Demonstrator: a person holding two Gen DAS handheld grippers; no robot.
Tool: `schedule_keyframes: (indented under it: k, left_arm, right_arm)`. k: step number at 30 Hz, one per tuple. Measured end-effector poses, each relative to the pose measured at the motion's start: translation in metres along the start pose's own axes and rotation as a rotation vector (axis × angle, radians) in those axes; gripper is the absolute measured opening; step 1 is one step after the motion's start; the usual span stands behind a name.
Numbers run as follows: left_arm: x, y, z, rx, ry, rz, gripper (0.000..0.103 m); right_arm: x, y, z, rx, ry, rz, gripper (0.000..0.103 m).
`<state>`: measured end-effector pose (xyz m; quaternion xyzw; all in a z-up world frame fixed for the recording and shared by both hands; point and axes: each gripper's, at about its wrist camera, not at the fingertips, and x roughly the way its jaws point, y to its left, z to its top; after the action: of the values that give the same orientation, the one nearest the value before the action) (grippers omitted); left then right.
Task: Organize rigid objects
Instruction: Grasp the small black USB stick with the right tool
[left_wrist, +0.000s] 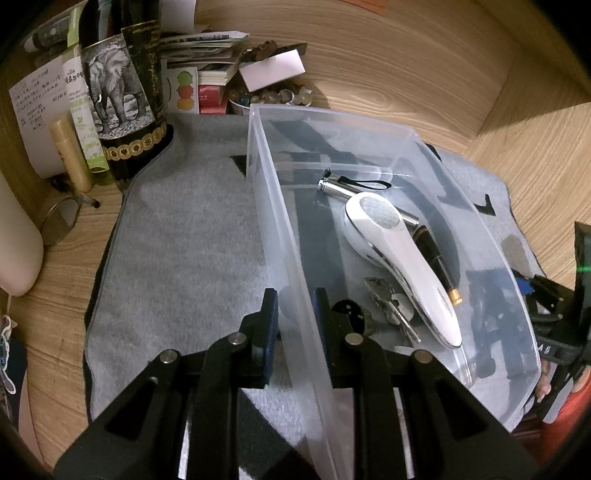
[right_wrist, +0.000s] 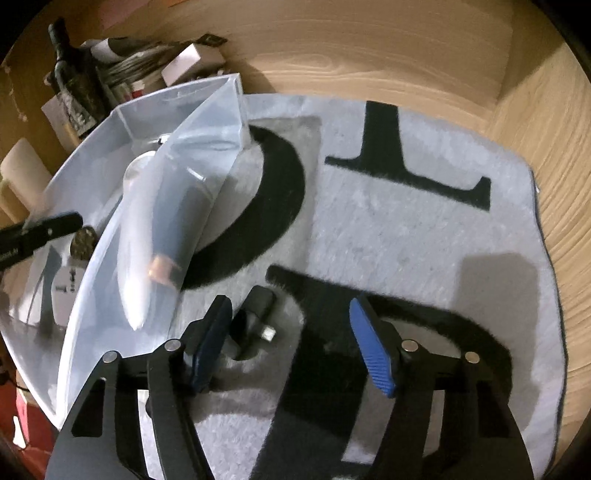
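A clear plastic bin (left_wrist: 369, 129) stands on the grey mat (left_wrist: 184, 229). Inside lie a white handheld device (left_wrist: 399, 254), a silver flashlight (left_wrist: 340, 190), a black pen with a gold tip (left_wrist: 443, 273) and keys (left_wrist: 391, 306). My left gripper (left_wrist: 295, 328) is shut on the bin's near wall, one finger on each side. In the right wrist view the bin (right_wrist: 92, 266) is at the left. My right gripper (right_wrist: 291, 339) is open above the mat, with a small black adapter (right_wrist: 255, 314) lying just inside its left finger.
Bottles (left_wrist: 122, 92), a small tube (left_wrist: 70, 155), papers and boxes (left_wrist: 207, 70), and a bowl of marbles (left_wrist: 273, 96) crowd the back left. A round mirror (left_wrist: 61, 221) lies left of the mat. Wooden walls (right_wrist: 369, 48) enclose the back and right.
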<state>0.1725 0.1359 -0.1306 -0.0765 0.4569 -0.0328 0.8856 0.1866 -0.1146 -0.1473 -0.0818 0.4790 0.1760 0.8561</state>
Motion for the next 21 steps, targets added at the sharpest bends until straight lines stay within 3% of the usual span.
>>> schedule_keyframes:
  k: [4,6,12,21]
  left_arm:
    - [0.0,0.0,0.0,0.001,-0.002,0.002,0.019]
    - [0.0,0.0,-0.001,0.001,-0.002,0.002,0.019]
    - [0.0,0.001,-0.001,0.001,-0.003,0.002,0.019]
    - [0.0,0.0,-0.001,-0.002,-0.001,-0.003,0.019]
  right_arm:
    - [0.001,0.008,-0.006,-0.041,-0.02,-0.039,0.062]
    - [0.0,0.009,-0.008,-0.047,-0.03,-0.039,0.057]
    - [-0.003,0.004,-0.01,-0.045,-0.044,-0.058,0.024]
    - [-0.019,-0.001,0.001,-0.012,-0.097,-0.063,0.024]
